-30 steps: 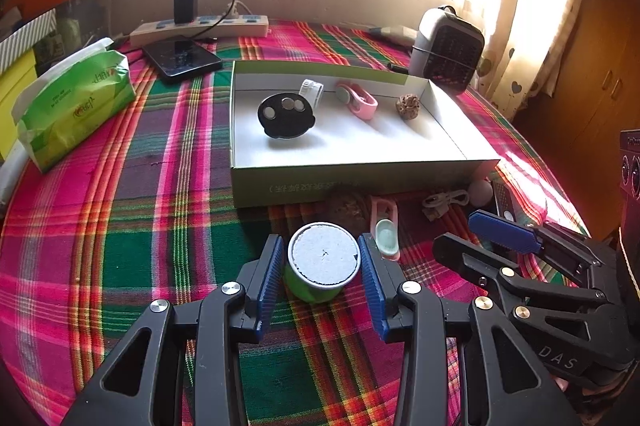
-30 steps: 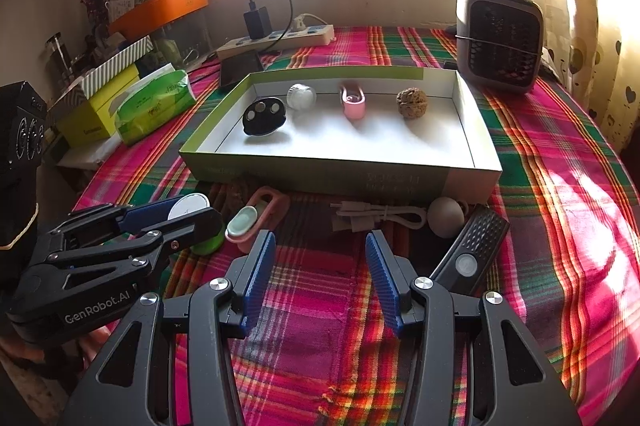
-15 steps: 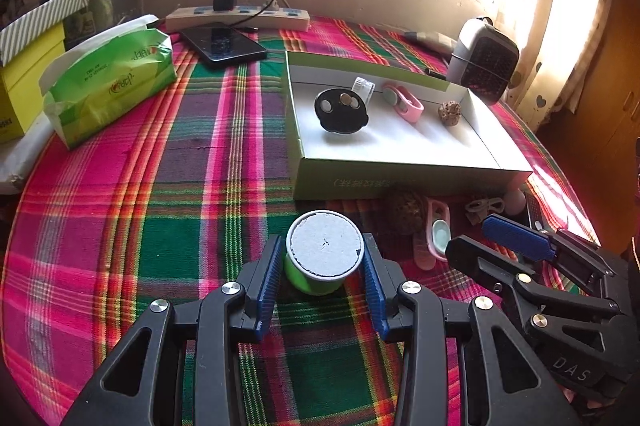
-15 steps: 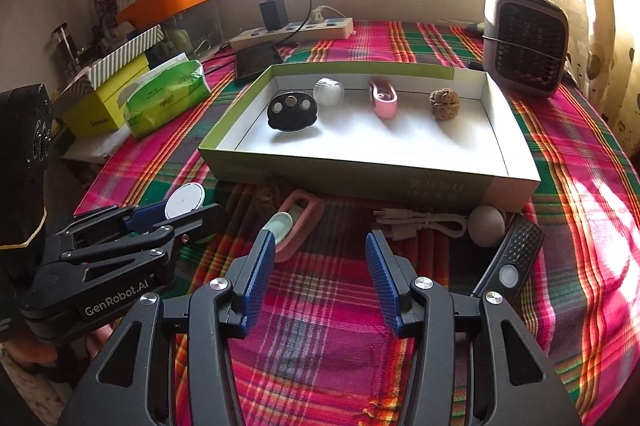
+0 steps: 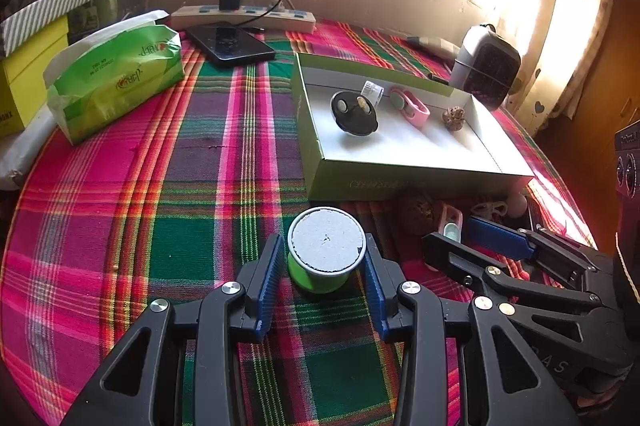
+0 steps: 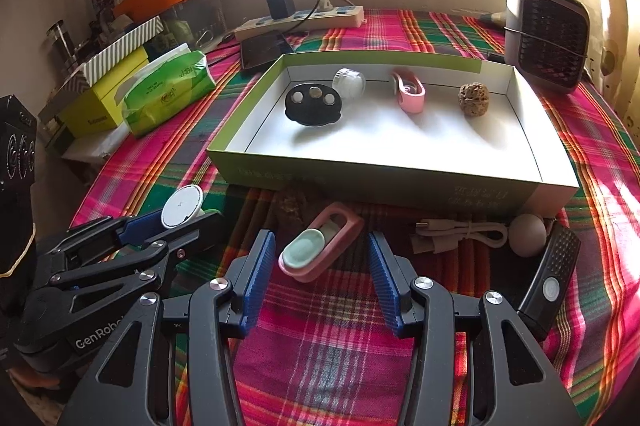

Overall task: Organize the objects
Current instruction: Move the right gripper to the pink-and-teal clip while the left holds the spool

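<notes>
Left wrist: round green tub point(image 5: 325, 254) (ribbed pads point(image 5: 267, 276)).

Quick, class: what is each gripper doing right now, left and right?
Left gripper: closed on the green cup.
Right gripper: open, empty, fingers either side of the pink case.

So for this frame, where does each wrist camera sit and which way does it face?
Left wrist: behind the left gripper, low over the table, facing the window; fingers clamp the green cup; right gripper shows at right.
Right wrist: behind the right gripper, facing the window too; open fingers flank the pink case; left gripper shows at left.
Shared: the white box, cup and case.
</notes>
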`<state>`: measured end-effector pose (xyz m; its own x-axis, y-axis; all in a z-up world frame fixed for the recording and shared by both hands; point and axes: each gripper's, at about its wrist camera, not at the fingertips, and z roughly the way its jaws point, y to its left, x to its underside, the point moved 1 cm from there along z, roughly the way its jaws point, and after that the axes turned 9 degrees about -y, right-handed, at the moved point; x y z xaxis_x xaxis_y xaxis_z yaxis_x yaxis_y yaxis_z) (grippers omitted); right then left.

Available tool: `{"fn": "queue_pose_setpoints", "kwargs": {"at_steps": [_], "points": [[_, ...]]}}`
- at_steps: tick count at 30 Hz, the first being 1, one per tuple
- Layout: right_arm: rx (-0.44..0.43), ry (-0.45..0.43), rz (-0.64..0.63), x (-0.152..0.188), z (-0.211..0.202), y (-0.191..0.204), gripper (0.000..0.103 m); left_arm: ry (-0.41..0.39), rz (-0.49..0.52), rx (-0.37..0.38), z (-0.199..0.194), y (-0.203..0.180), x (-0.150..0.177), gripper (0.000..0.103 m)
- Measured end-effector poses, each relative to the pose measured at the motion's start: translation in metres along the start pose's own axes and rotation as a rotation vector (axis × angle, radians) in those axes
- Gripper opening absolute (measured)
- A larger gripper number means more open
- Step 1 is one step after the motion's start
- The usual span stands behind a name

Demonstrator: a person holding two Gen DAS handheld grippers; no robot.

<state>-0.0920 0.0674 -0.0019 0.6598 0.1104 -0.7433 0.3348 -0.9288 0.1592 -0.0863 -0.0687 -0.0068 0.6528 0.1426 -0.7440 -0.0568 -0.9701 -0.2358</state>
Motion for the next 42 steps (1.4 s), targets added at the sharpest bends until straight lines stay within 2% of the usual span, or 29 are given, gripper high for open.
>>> {"fn": "queue_pose_setpoints", "kwargs": {"at_steps": [9,12,22,32,37,42], "points": [[0.071,0.007,-0.038,0.003,0.0,-0.009,0.049,-0.001,-0.002,0.002,0.0,0.0,0.0,0.036],[0.064,0.004,-0.014,0.003,-0.002,-0.016,0.049,-0.001,-0.003,0.002,0.0,0.0,0.0,0.036],[0.083,0.013,-0.073,-0.001,0.007,-0.006,0.049,-0.001,-0.007,0.006,0.001,0.0,0.0,0.036],[0.089,0.013,-0.08,-0.001,0.008,-0.008,0.048,0.002,0.013,-0.01,0.001,-0.001,0.0,0.036],[0.085,0.007,-0.062,-0.002,0.006,-0.01,0.036,0.001,0.013,-0.01,0.001,-0.002,0.0,0.036],[0.077,0.006,-0.069,-0.001,0.006,-0.008,0.027,0.0,0.004,-0.022,0.001,0.001,0.0,0.03]]}}
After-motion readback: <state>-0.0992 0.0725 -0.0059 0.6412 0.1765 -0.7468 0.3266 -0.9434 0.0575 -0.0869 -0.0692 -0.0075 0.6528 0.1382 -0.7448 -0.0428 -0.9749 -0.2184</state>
